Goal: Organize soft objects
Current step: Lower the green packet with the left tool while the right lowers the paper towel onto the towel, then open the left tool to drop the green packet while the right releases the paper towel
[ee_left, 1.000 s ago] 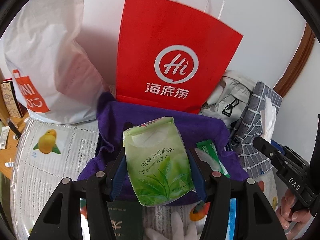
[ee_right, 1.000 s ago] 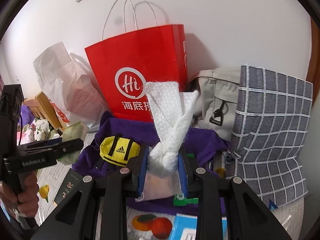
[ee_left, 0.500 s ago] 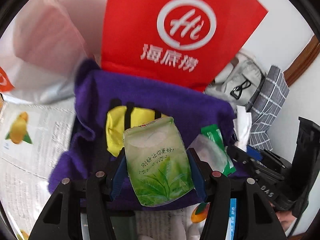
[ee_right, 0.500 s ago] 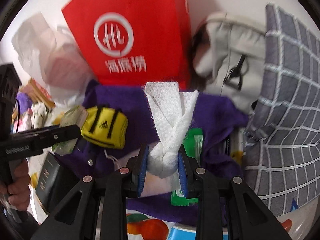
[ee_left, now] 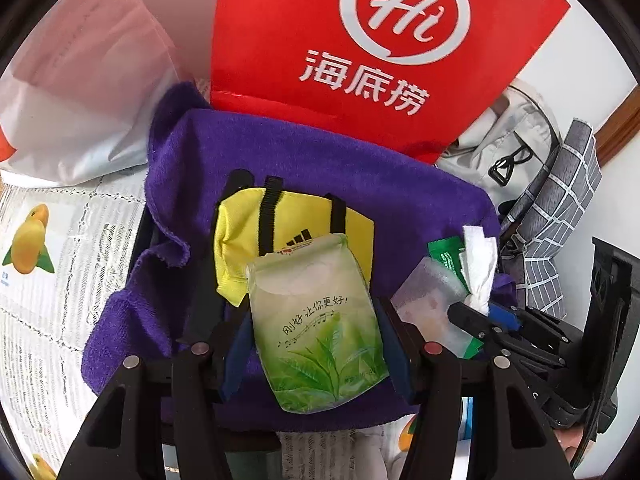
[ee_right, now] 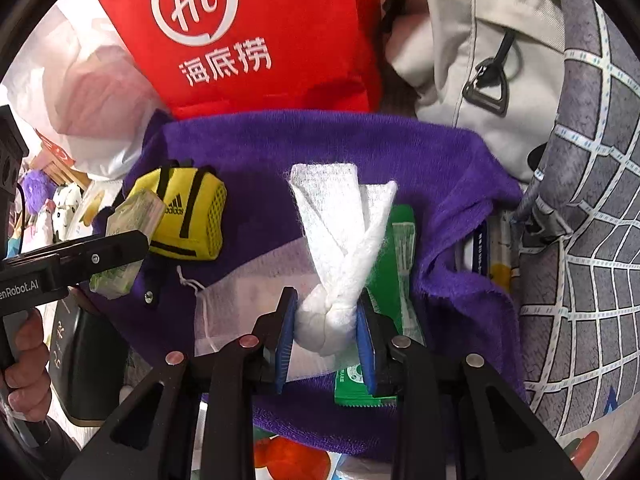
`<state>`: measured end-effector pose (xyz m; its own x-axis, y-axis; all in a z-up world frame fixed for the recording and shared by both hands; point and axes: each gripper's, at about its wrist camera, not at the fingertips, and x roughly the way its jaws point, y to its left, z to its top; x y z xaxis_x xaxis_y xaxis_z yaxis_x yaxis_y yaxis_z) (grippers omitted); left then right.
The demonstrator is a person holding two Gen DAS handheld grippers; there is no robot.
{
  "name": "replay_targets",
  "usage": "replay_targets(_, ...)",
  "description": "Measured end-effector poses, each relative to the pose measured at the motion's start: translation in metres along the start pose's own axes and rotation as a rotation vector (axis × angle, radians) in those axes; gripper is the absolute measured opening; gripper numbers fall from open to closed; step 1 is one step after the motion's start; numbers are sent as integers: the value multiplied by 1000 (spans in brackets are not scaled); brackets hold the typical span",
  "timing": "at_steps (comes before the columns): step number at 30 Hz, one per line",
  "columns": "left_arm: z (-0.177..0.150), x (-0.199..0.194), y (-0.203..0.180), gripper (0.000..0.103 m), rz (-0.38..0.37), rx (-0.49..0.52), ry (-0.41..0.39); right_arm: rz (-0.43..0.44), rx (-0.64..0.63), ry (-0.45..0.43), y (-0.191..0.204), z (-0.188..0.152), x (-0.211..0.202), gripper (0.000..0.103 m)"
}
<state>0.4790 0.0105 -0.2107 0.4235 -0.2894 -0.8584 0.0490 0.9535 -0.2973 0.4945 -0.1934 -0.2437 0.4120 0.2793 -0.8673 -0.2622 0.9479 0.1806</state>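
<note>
The green tissue pack [ee_left: 316, 336] looks light and squashy, its film likely slippery; its flat sides are the sensible hold. It sits lower centre, clenched in the left claw [ee_left: 316, 344], above the purple towel [ee_left: 320, 168]. The knotted white cloth [ee_right: 332, 276], soft and light, is pinched at its knot by the right claw [ee_right: 326, 336], lower centre, over a green sachet [ee_right: 396, 248].
</note>
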Motion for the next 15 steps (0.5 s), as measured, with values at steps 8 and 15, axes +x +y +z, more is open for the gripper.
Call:
replay_targets(8, 1, 2, -4, 59, -23, -31, -7, 31, 2, -7, 0, -2, -6, 48)
replay_targets(15, 1, -2, -9, 69, -3, -42, 5, 0, -35, -78, 14, 0, -30, 64)
